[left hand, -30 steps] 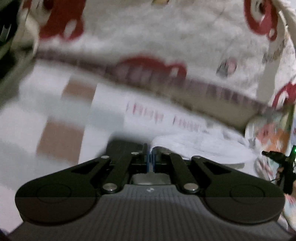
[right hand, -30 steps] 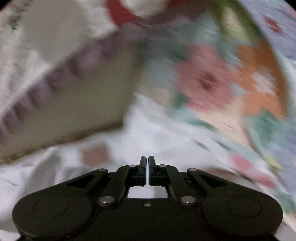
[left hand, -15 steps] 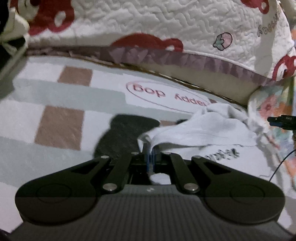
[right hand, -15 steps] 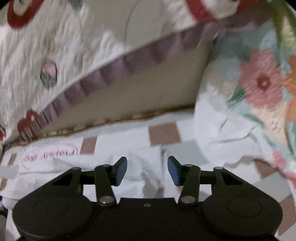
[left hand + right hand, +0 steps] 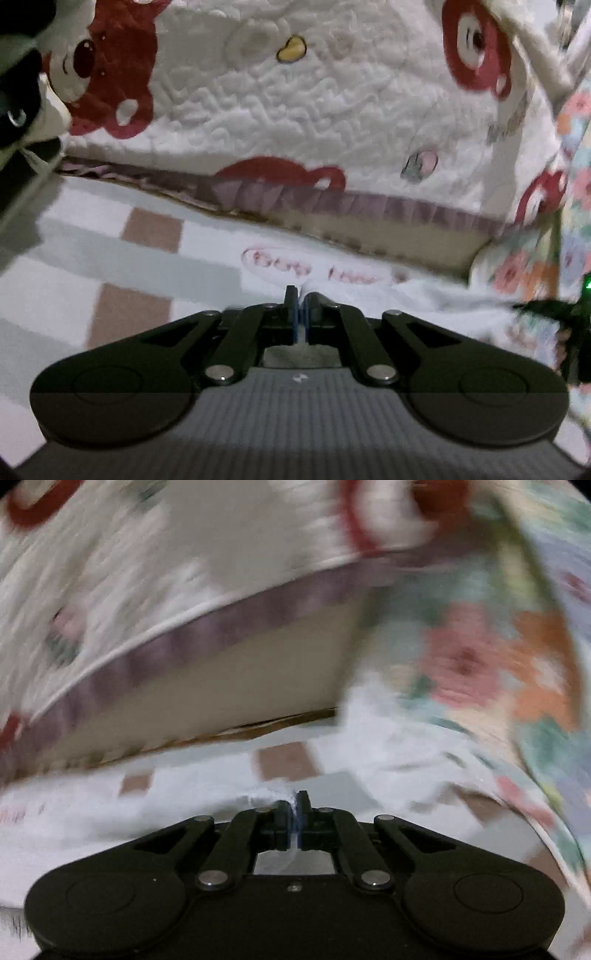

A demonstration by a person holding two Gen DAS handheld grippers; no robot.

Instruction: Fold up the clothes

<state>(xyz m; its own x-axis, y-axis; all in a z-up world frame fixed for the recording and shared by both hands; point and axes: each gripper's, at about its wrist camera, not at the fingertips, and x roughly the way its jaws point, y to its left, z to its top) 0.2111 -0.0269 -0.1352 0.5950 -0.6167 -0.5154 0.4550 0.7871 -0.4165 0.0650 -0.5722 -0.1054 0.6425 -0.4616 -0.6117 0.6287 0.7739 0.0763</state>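
Both tools have a bite of the same white garment (image 5: 424, 295), which lies spread on the checked blanket (image 5: 110, 266) ahead of them. The left hand-held gripper (image 5: 300, 306) is clamped on a fold of the cloth, a white edge showing between its blue pads. The right hand-held gripper (image 5: 292, 812) is likewise pinched together on a bunched ridge of the garment (image 5: 269, 794) — the fabric puckers right at its tips. Beyond both, a quilt printed with red bears (image 5: 295, 110) hangs down to the blanket, and a flowered cloth (image 5: 480, 672) lies off to the right.

The step in hand looks like the lift at the start of a fold: two points gripped, cloth slack between them. Next the pair should rise together and carry the held edge across the rest of the garment — evenly, so the cloth does not twist or slip from either pinch.
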